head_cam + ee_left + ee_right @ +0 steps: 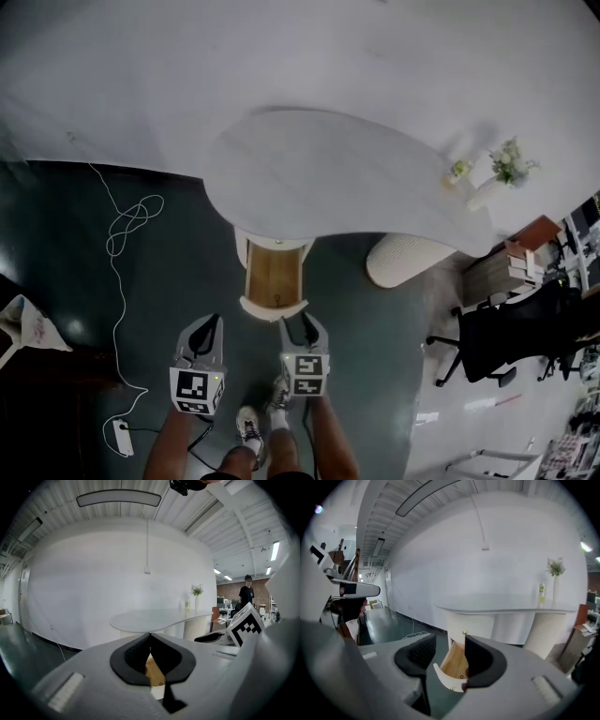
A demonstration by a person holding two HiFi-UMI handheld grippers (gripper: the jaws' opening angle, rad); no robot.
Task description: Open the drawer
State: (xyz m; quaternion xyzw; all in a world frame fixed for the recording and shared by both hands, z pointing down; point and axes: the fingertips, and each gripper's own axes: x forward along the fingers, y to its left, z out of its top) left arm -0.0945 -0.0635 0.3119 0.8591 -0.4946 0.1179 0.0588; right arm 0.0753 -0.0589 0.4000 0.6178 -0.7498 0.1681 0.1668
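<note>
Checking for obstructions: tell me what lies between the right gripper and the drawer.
Only bare floor separates the right gripper from the drawer, as the head view shows.

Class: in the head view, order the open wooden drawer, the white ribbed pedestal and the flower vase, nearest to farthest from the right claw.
1. Open wooden drawer, directly ahead of the right claw.
2. White ribbed pedestal, ahead-right.
3. White flower vase, far upper right.

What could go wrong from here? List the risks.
The open white drawer with a wooden floor juts out from under the white curved table, right ahead of the person's feet: a step forward could bump it. The loose white cable on the dark floor is a trip hazard.
</note>
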